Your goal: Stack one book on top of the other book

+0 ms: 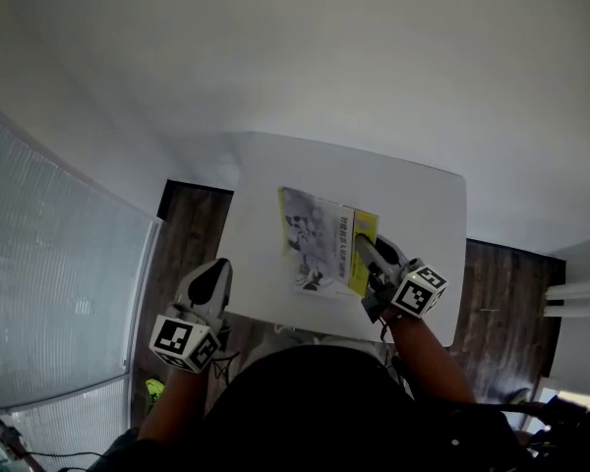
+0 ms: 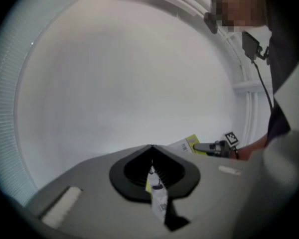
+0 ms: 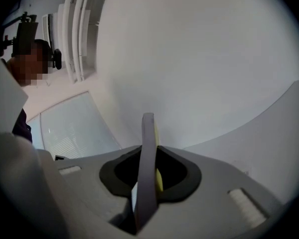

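Note:
A book (image 1: 315, 239) with a grey-white printed cover and a yellow right-hand strip lies flat in the middle of the white table (image 1: 413, 205). My right gripper (image 1: 364, 247) is shut on its yellow right edge; in the right gripper view (image 3: 148, 148) the book's thin edge (image 3: 147, 183) stands upright between the jaws. My left gripper (image 1: 219, 271) is by the table's near left corner, apart from the book. In its own view (image 2: 150, 156) the jaws stand together with a narrow printed strip (image 2: 158, 195) in the slot; I cannot tell what it is. That view also shows the book (image 2: 188, 143) and the right gripper (image 2: 205, 147).
A frosted glass panel (image 1: 59, 283) stands to the left of the table, over dark wood floor (image 1: 192, 234). White pipes (image 1: 575, 298) run along the wall at the right. The person's dark torso (image 1: 315, 401) is against the table's near edge.

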Demonstrator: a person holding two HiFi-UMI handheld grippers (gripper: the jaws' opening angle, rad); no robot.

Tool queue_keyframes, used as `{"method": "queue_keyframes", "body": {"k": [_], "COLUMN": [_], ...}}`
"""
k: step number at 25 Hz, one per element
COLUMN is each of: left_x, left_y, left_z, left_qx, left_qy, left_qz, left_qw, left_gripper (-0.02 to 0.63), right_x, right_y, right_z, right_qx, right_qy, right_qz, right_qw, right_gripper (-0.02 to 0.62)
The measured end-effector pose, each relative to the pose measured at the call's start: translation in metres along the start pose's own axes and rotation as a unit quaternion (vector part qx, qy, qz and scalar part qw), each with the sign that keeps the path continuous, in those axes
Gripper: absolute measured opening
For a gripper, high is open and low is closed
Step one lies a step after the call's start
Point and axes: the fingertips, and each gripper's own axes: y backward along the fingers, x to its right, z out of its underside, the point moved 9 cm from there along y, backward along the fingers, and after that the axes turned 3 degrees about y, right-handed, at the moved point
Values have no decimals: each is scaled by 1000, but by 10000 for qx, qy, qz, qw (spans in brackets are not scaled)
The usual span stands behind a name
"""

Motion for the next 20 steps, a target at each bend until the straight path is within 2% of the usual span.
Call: {"method": "queue_keyframes", "body": {"k": [12,20], "left_x": [14,25], "left_y": [-16,-32], "left_z": [-3,1], "left_qx": [-140,-295], "left_qy": [32,91], "left_qz": [-242,-330], "left_qw": [9996,9990], "left_gripper": [6,6], "right_x": [23,48], "right_y": [-10,-14], "right_z": [6,20], "right_qx": [-175,-332], "right_qy": [-418,-857], "right_qz": [-298,-295], "right_qw": [9985,9953], "right_gripper": [77,77]}}
